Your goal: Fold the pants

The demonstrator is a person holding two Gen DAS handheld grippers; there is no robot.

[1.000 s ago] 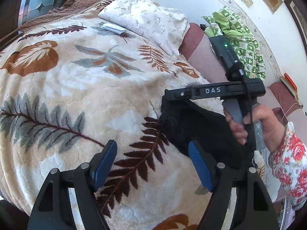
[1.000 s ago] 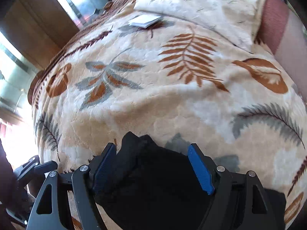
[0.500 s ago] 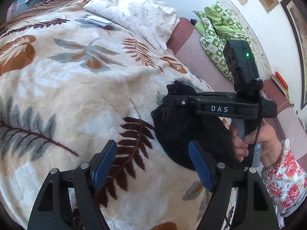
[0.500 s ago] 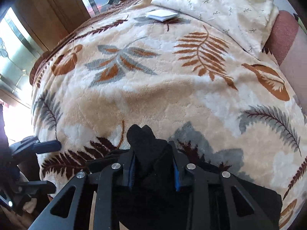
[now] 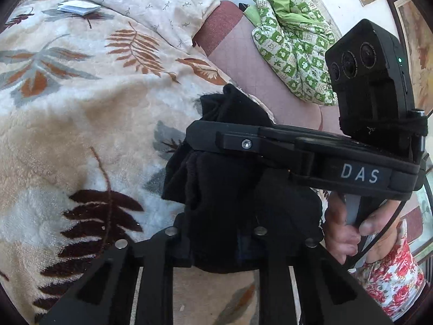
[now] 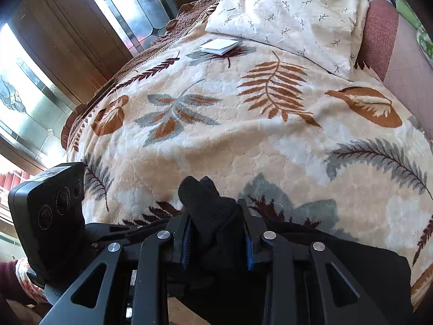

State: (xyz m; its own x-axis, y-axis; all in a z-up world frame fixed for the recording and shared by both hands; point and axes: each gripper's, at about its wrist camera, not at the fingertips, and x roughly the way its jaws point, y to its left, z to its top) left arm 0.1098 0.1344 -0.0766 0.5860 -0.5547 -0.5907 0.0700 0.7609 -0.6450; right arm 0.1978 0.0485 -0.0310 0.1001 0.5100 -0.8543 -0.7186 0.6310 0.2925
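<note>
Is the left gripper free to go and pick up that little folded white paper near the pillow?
Probably not right now. The left gripper is shut on the black pants, as is the right gripper. The folded white paper lies across open blanket, so only the full grip hinders it.

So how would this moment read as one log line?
left gripper: shut on black pants | right gripper: shut on black pants | surface: leaf-print blanket

black tongs (image 6: 217,241), blue pads, floral sleeve (image 5: 392,279)
</note>
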